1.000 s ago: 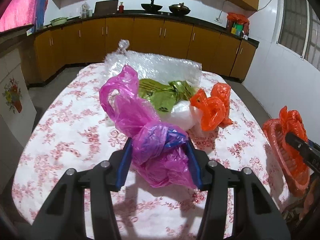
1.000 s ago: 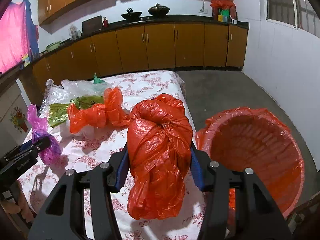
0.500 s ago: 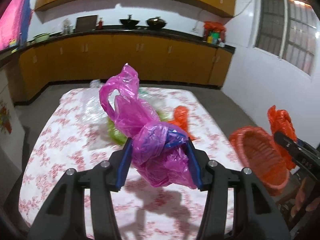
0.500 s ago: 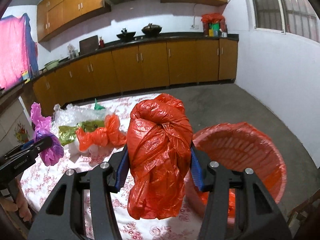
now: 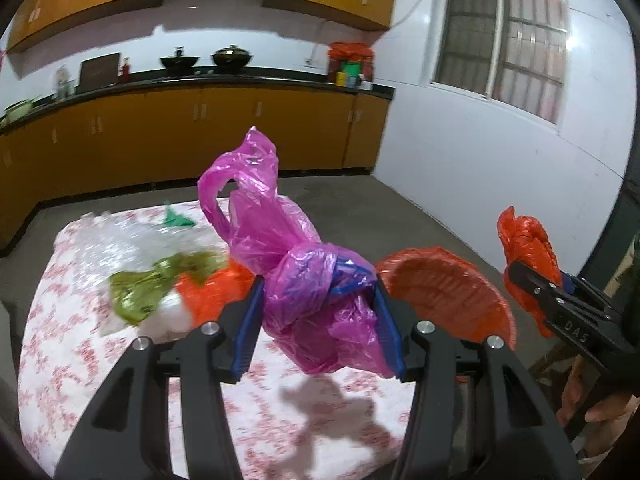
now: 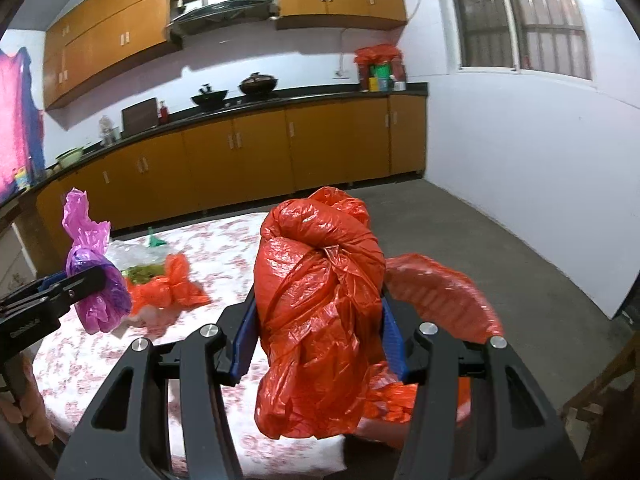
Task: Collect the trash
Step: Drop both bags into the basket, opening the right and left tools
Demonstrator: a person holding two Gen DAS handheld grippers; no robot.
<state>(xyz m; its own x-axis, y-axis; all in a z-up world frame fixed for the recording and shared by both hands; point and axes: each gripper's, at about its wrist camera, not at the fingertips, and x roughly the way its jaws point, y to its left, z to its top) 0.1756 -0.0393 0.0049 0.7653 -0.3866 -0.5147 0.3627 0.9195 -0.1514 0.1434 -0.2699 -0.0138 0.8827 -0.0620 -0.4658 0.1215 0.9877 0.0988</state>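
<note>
My left gripper (image 5: 320, 320) is shut on a knotted pink plastic bag (image 5: 304, 280) and holds it well above the flowered table (image 5: 80, 380). My right gripper (image 6: 318, 328) is shut on a knotted orange plastic bag (image 6: 316, 312), held just left of and above the orange-lined trash basket (image 6: 448, 300). The basket also shows in the left wrist view (image 5: 444, 300), to the right of the table. The left gripper with the pink bag (image 6: 96, 296) shows at the left of the right wrist view; the right gripper's orange bag (image 5: 528, 256) shows at the right of the left wrist view.
On the table lie another orange bag (image 5: 216, 292), a green bag (image 5: 152, 284), a white bag (image 5: 166, 316) and clear bubble wrap (image 5: 104, 240). Kitchen cabinets (image 5: 200, 132) line the far wall. A wooden chair (image 6: 600, 392) stands at the right.
Both grippers have risen and tilted up with their bags still held. The left gripper has swung right toward the basket; the table now sits lower in both views.
</note>
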